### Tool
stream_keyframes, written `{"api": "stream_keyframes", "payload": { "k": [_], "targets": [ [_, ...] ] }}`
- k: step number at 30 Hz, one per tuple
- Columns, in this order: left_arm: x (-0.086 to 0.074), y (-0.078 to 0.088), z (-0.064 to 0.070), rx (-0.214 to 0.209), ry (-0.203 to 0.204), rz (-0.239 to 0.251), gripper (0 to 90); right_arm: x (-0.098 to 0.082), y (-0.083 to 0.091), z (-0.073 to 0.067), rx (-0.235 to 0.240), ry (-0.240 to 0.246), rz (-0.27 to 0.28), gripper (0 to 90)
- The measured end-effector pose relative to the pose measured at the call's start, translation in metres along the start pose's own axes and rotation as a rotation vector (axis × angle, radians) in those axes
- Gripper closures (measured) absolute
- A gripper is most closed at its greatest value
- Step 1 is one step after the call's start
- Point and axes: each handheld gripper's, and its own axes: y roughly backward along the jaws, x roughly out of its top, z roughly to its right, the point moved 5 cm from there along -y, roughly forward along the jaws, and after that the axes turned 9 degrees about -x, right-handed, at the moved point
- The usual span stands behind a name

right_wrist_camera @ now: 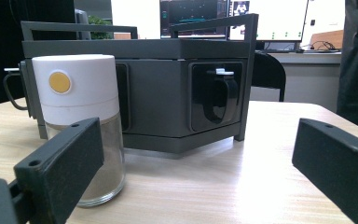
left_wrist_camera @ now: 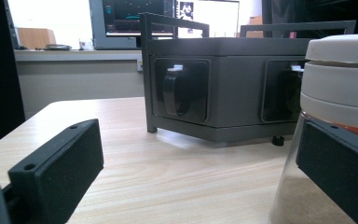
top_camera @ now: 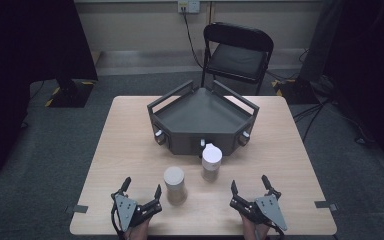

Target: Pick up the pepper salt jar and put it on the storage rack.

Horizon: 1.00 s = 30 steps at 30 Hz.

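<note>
On the pale wooden counter two glass jars stand near the front edge, between the grippers and a dark grey angular metal tray rack that sits toward the counter's far edge. The rack has raised rail handles and small recessed knobs on its front faces.

The left gripper rests at the front edge, left of centre, its jaws spread wide with nothing between them. Just beside its right jaw stands the glass jar with the beige cap, upright; in the left gripper view that jar looms close at the right, partly behind the right jaw, and whether the two touch cannot be told. Some brownish powder fills its lower part.

The right gripper lies at the front edge, right of centre, its jaws also spread and holding nothing. The glass jar with the white cap stands upright a little farther back, close to the rack's front face and apart from both grippers. In the right gripper view this jar appears at the left, behind the left jaw, with a round yellow dot on its cap and brown powder inside, and the rack stands just behind it.

Beyond the counter's far edge a black folding chair stands on grey carpet.
</note>
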Motion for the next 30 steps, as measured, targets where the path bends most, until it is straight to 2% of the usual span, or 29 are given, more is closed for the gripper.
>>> {"api": "stream_keyframes", "payload": {
  "k": [11, 16, 30],
  "targets": [
    [0.004, 0.001, -0.002, -0.016, 0.009, -0.003, 0.0, 0.000, 0.000, 0.000, 0.000, 0.000, 0.000, 1.0],
    [0.009, 0.005, -0.004, -0.032, 0.040, 0.003, 0.0, 0.000, 0.000, 0.000, 0.000, 0.000, 0.000, 1.0],
    [0.023, 0.013, 0.002, -0.049, 0.032, 0.029, 0.0, 0.000, 0.000, 0.000, 0.000, 0.000, -0.001, 1.0]
  ]
}}
